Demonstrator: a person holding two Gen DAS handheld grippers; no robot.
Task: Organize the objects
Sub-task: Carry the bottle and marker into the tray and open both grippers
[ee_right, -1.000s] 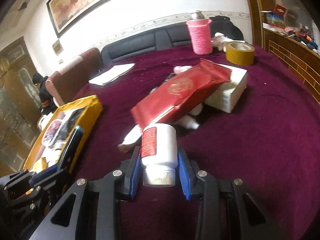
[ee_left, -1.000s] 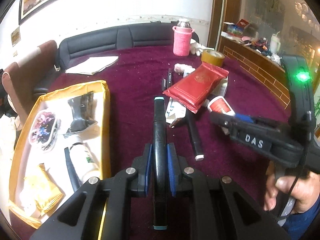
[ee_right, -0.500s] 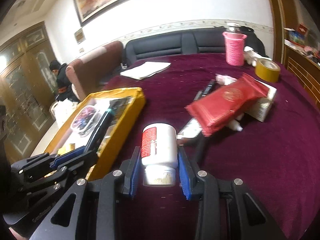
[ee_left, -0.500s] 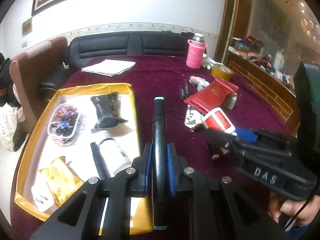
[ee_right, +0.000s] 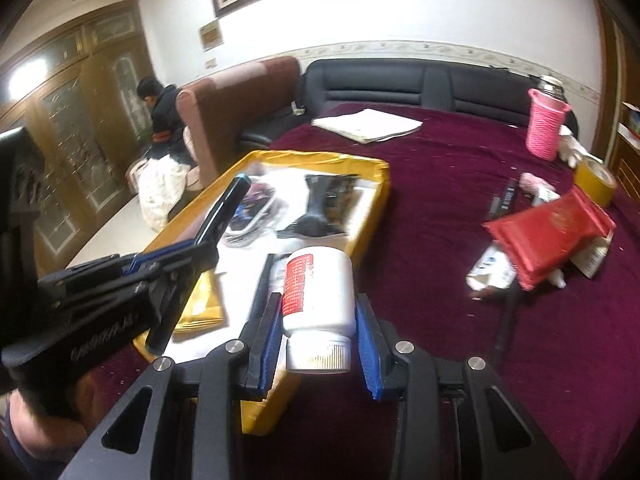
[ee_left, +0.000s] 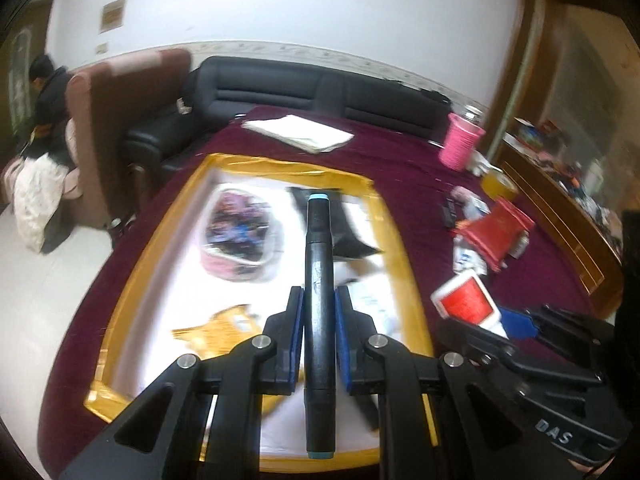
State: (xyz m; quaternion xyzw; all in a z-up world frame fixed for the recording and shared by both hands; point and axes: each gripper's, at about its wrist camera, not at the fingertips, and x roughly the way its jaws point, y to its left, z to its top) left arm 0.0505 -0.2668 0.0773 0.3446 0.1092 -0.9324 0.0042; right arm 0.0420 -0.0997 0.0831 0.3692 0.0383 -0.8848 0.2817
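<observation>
Both grippers have travelled from the maroon table (ee_right: 460, 208) to above the yellow tray (ee_left: 392, 220). We hold the black marker (ee_left: 319, 300) clamped in the left gripper (ee_left: 319, 312) and the white bottle (ee_right: 318, 288) clamped in the right gripper (ee_right: 316, 320).

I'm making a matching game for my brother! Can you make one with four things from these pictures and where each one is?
Things:
1. black marker
2. white bottle
3. pink cup
4. red packet

Places:
A. lying on the purple cloth
B. in the left gripper
C. standing at the table's far end
D. in the right gripper

Pairs: 1-B, 2-D, 3-C, 4-A
</observation>
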